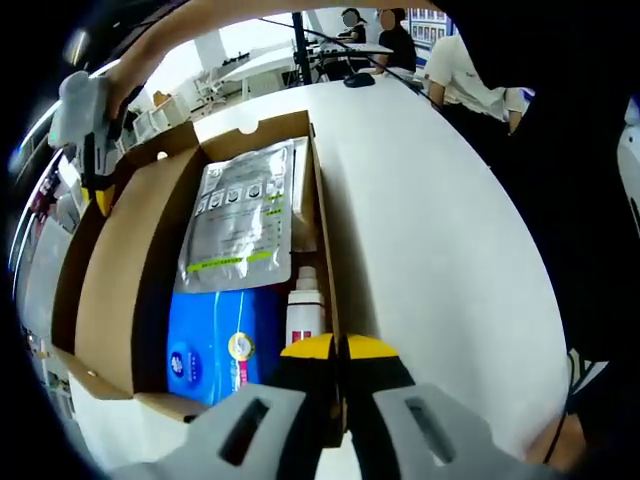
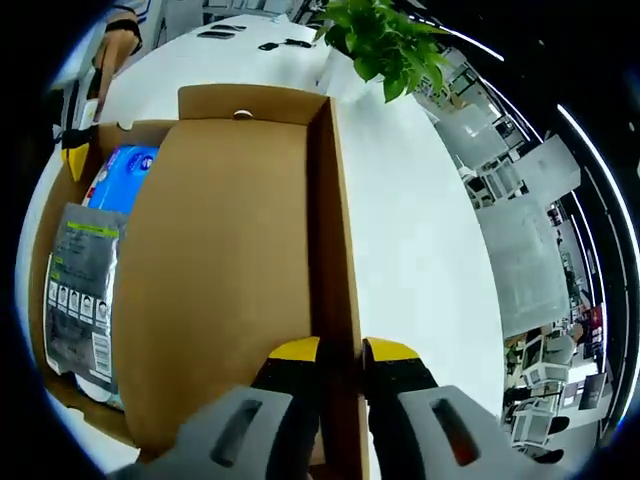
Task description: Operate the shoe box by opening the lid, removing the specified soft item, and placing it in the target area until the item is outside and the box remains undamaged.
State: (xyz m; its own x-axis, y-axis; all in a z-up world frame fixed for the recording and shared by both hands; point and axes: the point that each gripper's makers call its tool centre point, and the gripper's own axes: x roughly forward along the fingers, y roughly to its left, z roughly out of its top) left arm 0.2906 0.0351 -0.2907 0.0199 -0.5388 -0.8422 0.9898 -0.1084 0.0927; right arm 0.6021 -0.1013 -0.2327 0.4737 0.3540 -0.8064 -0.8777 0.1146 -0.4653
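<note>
My left gripper (image 1: 335, 348) pinches the shoe box (image 1: 110, 290) wall; my right gripper (image 2: 340, 350) clamps the raised lid (image 2: 230, 270). Inside lie a grey pouch (image 1: 240, 215), blue tissue pack (image 1: 215, 345) and white bottle (image 1: 305, 305); print unreadable. A plant (image 2: 385, 40) stands beyond on the white table (image 2: 420, 240).

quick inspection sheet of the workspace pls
surface: white table, bare beside the box
job's things: cardboard shoe box open, lid raised; inside lie a grey pouch, a blue soft pack and a white bottle
clutter: small dark items at the table's far end
grippers: left gripper shut on the box's side wall; right gripper shut on the lid's edge
cables: nothing seen
surroundings: potted plant, people past the table, office desks behind
</note>
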